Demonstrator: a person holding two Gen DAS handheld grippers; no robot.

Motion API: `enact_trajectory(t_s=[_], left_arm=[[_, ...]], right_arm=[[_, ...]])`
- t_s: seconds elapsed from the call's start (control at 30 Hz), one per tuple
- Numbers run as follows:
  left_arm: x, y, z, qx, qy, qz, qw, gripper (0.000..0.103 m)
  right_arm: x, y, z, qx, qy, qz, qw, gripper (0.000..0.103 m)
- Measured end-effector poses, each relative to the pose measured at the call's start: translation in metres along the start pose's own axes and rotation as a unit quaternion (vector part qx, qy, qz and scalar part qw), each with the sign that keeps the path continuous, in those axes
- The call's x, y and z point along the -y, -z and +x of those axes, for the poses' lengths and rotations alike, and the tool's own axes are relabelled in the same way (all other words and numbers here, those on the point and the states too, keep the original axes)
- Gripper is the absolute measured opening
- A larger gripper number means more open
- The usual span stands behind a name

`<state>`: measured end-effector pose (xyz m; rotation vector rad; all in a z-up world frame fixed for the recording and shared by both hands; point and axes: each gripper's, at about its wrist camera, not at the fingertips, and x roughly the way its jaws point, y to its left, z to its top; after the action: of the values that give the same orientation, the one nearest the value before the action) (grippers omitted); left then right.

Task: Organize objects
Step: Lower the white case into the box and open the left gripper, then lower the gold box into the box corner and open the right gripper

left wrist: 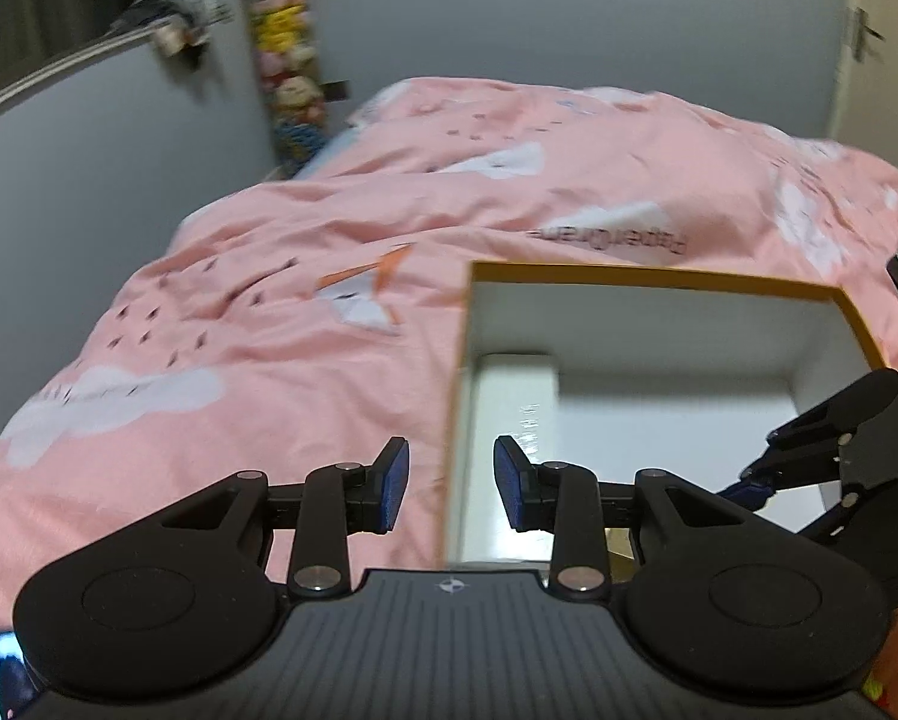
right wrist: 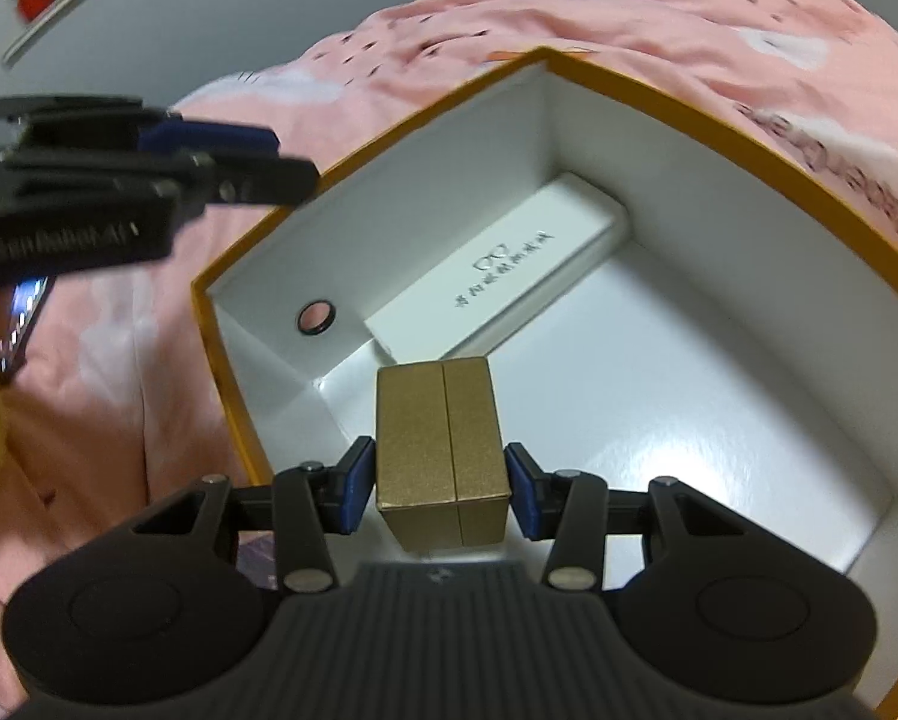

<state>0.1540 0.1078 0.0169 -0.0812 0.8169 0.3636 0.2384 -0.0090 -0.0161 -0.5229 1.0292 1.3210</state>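
My right claw (right wrist: 440, 483) is clenched on a small gold box (right wrist: 440, 450), its 2 blue pads pressed against the box's 2 opposite sides. The gold box is a squat cuboid with a matte, faintly grainy metallic skin and 1 thin seam running down the middle of its top face. I hold it over the inside of the big open box (right wrist: 713, 138), near the wall closest to me, and I cannot tell whether its underside touches the floor there.

The big open box has mustard-orange outer walls and rim, with a smooth, slightly glossy white lining that catches a patch of glare. 1 round hole ringed in black sits in its left inner wall. Lying flat along the far corner is a long white carton (right wrist: 503, 267) with small dark printed characters on top.

My left claw (left wrist: 452, 483) is released, nothing between its blue pads; it hovers over the big box's left edge (left wrist: 458, 360), and the white carton (left wrist: 512, 396) shows inside. From the right wrist, it hangs at the upper left (right wrist: 269, 153), outside the rim.

The big box rests on a rumpled pink duvet (left wrist: 305, 300) printed with white clouds and small dark dashes. Behind the bed stand plain grey walls (left wrist: 509, 18), a column of colourful soft toys (left wrist: 287, 60) and a pale door (left wrist: 887, 30) with a handle.
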Motion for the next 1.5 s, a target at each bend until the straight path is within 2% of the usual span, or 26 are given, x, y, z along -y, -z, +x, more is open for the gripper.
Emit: enact_trajectory(t_s=[0.23,0.37,0.53,0.67,0.87,0.93,0.97,1.03,1.1,1.17,1.27,1.3,1.4,1.5], left_arm=[[-0.028,0.007,0.005,-0.010,0.015,-0.063,0.9979,0.040],[-0.039,0.013,0.011,-0.017,0.029,-0.092,0.9952,0.040],[-0.049,0.016,0.017,-0.018,0.048,-0.117,0.9918,0.040],[-0.059,0.019,0.018,-0.021,0.066,-0.143,0.9873,0.040],[-0.063,0.021,0.017,-0.022,0.079,-0.158,0.9840,0.039],[-0.063,0.022,0.017,-0.020,0.081,-0.161,0.9834,0.039],[-0.064,0.022,0.018,-0.020,0.082,-0.162,0.9831,0.040],[-0.064,0.022,0.018,-0.019,0.082,-0.163,0.9830,0.039],[-0.064,0.022,0.018,-0.019,0.082,-0.164,0.9829,0.040],[-0.064,0.022,0.018,-0.019,0.082,-0.163,0.9831,0.039],[-0.063,0.023,0.018,-0.019,0.082,-0.163,0.9830,0.040],[-0.063,0.023,0.018,-0.019,0.082,-0.163,0.9831,0.040],[-0.063,0.023,0.017,-0.018,0.081,-0.161,0.9834,0.039],[-0.062,0.023,0.017,-0.017,0.083,-0.161,0.9834,0.039]], right_arm=[[-0.002,-0.016,0.013,-0.033,-0.050,-0.064,0.996,0.048],[0.000,-0.026,0.024,-0.054,-0.067,-0.075,0.993,0.048],[0.000,-0.030,0.029,-0.058,-0.070,-0.064,0.994,0.049],[-0.002,-0.029,0.028,-0.044,-0.072,-0.048,0.995,0.049],[-0.009,-0.028,0.013,-0.022,-0.034,-0.040,0.998,0.057],[-0.006,-0.024,0.003,-0.011,-0.021,-0.019,1.000,0.056],[-0.004,-0.022,-0.003,-0.006,-0.014,-0.007,1.000,0.048],[0.003,-0.017,-0.013,0.002,0.007,0.029,1.000,0.041],[0.014,-0.011,-0.018,0.005,0.027,0.081,0.996,0.038],[0.030,-0.004,-0.021,0.016,0.032,0.154,0.987,0.038],[0.057,0.010,-0.018,0.018,0.038,0.273,0.961,0.037],[0.060,0.014,-0.015,0.010,0.048,0.293,0.955,0.036],[0.058,0.020,-0.004,-0.010,0.077,0.292,0.953,0.035],[0.053,0.020,0.004,-0.010,0.066,0.291,0.955,0.034]])
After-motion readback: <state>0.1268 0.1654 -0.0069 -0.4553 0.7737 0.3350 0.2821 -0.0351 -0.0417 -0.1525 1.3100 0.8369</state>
